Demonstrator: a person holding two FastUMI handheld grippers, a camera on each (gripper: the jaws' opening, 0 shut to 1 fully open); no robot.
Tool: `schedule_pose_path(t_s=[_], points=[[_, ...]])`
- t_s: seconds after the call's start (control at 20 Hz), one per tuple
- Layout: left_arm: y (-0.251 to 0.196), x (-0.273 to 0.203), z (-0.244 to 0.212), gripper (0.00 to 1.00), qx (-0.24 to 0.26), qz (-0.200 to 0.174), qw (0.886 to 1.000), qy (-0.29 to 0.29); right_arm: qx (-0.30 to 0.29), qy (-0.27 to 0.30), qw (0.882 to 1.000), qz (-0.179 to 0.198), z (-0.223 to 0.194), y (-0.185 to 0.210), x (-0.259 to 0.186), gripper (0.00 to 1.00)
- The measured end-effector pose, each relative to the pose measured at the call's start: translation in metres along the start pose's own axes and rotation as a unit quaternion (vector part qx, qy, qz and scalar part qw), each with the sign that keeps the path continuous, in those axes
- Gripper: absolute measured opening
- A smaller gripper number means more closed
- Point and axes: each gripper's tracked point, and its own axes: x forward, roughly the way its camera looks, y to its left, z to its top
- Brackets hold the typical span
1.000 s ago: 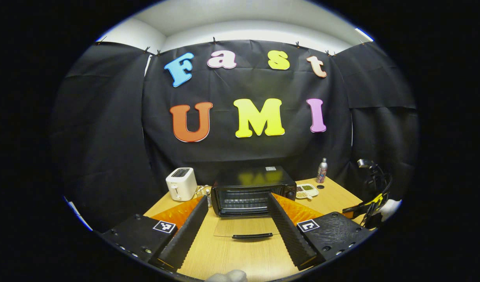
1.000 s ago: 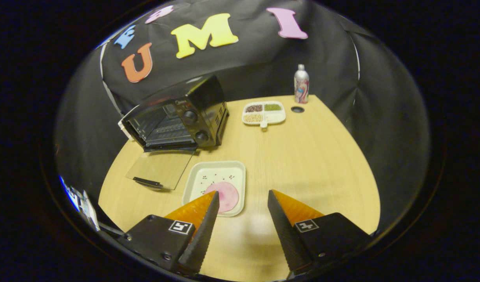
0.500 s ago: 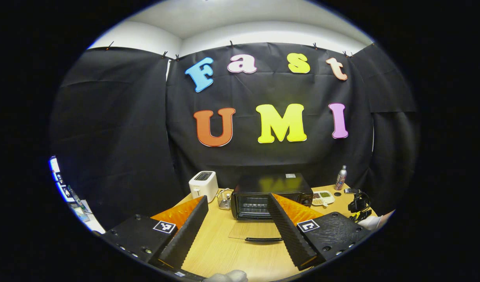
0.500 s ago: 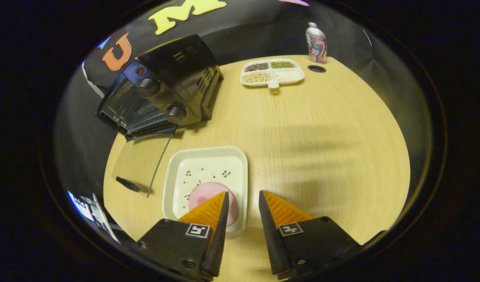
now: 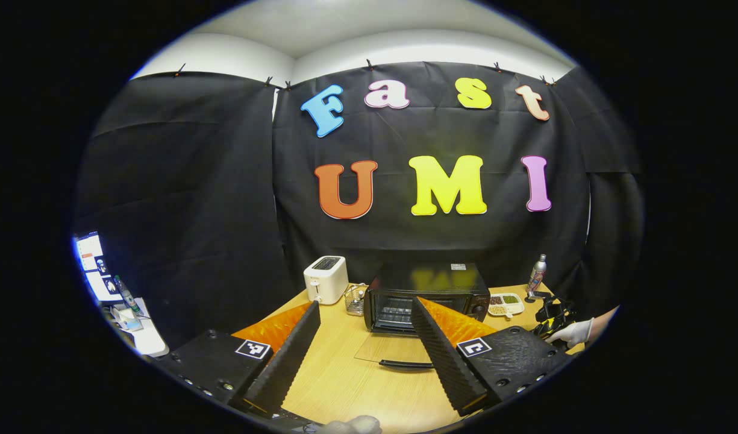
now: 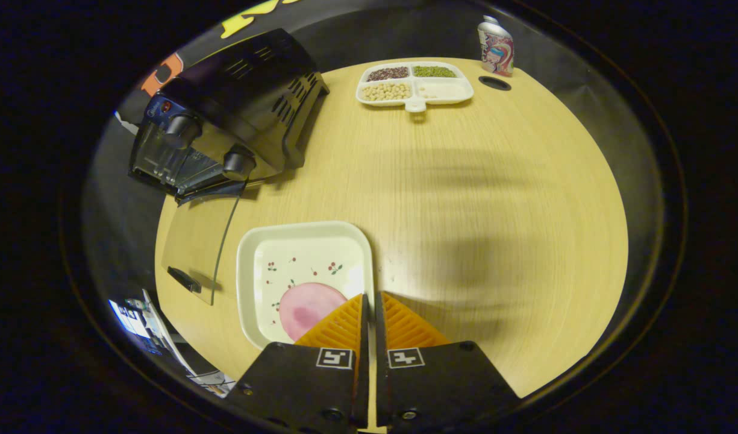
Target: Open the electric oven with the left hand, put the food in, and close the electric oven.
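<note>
A light wooden table (image 6: pixel 495 199) bears a black electric oven (image 6: pixel 236 108) with its glass door (image 6: pixel 197 247) folded down flat, a white square plate (image 6: pixel 302 265) holding a pink slice, a divided tray of beans (image 6: pixel 414 90), a bottle (image 6: pixel 496 42), a white toaster (image 5: pixel 325 278) and a small wire basket (image 5: pixel 355 298)

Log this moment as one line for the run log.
oven door open | right hand-held gripper shut on plate rim | left hand-held gripper open, held back | food on plate
</note>
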Motion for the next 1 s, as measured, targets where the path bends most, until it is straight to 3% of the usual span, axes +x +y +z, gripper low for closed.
schedule_pose_path(t_s=[0.3,0.6,1.0], points=[[-0.001,-0.009,-0.007,0.96,0.001,0.01,1.0,0.001,-0.005,0.022,0.999,0.047,0.001,0.0,-0.001,0.03],[0.011,-0.004,-0.008,0.97,0.002,-0.002,1.0,0.008,0.092,0.017,0.984,0.151,-0.002,0.0,-0.003,0.02],[0.016,0.014,0.006,0.96,0.004,-0.047,0.999,-0.003,0.202,-0.054,0.962,0.176,-0.012,-0.006,-0.038,0.01]])
